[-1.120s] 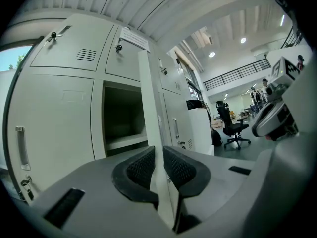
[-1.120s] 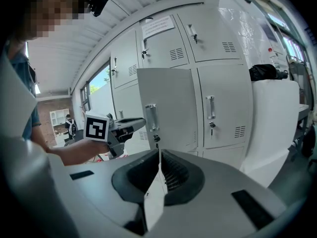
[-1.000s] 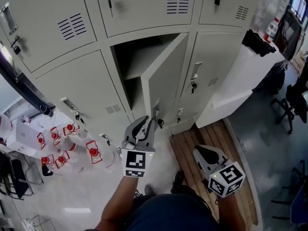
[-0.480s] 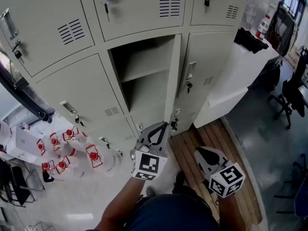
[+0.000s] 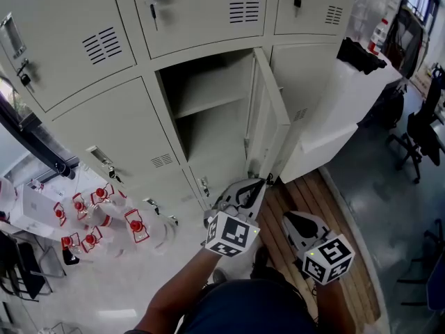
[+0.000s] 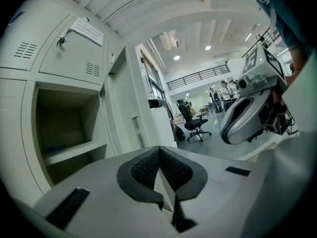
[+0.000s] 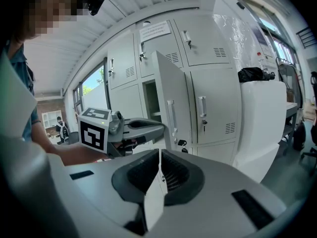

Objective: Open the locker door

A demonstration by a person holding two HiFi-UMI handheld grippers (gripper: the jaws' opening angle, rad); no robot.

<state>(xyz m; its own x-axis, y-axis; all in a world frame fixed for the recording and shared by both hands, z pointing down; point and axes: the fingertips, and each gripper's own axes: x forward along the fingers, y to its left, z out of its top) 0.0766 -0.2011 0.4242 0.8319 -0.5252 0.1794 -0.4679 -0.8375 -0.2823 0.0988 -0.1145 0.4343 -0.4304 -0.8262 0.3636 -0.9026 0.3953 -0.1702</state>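
1. Cream metal lockers (image 5: 83, 40) line the wall above a pale floor (image 5: 139, 277). One locker door (image 5: 268, 113) stands swung out to the right, baring a compartment (image 5: 208, 134) with one shelf (image 5: 215, 103).
2. Left claw (image 5: 259, 184) is clenched with nothing between its jaws. Its tip is just beside the door's lower edge, and whether it touches cannot be told.
3. Right claw (image 5: 287, 218) is likewise clenched and empty, apart from the lockers.
4. One paper notice (image 7: 154, 30) on an upper door is too small to read.
5. Two cubes (image 5: 231, 235) carry black square markers.
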